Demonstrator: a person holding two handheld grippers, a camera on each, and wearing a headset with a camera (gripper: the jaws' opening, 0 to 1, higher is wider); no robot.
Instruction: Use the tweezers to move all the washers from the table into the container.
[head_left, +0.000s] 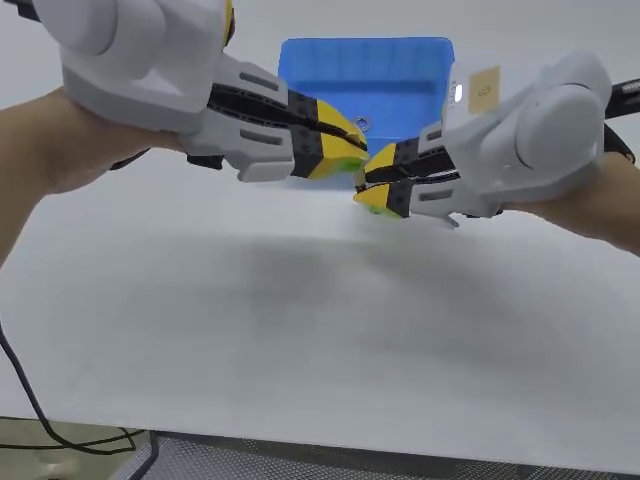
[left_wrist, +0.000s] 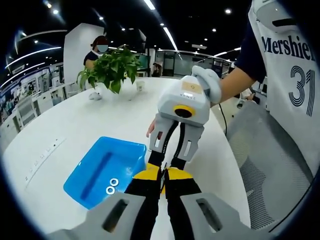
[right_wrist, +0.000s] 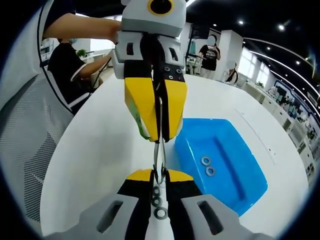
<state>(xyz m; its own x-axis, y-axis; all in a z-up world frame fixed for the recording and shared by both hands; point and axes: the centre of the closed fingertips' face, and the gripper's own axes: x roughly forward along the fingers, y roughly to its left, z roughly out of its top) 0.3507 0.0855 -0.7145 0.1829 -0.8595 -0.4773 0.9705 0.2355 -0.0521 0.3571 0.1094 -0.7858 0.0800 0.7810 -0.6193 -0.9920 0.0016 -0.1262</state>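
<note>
The white table lay wide and bare toward its near edge, with the blue container just behind the left gripper and right gripper, which met tip to tip. Both were clamped on the tweezers. The right gripper view showed washers on the table between its jaws, and two further washers in the container.

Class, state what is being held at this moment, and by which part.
The tweezers: the left gripper clamps one end between its yellow jaws, and the other end sits between the jaws of the right gripper.
</note>
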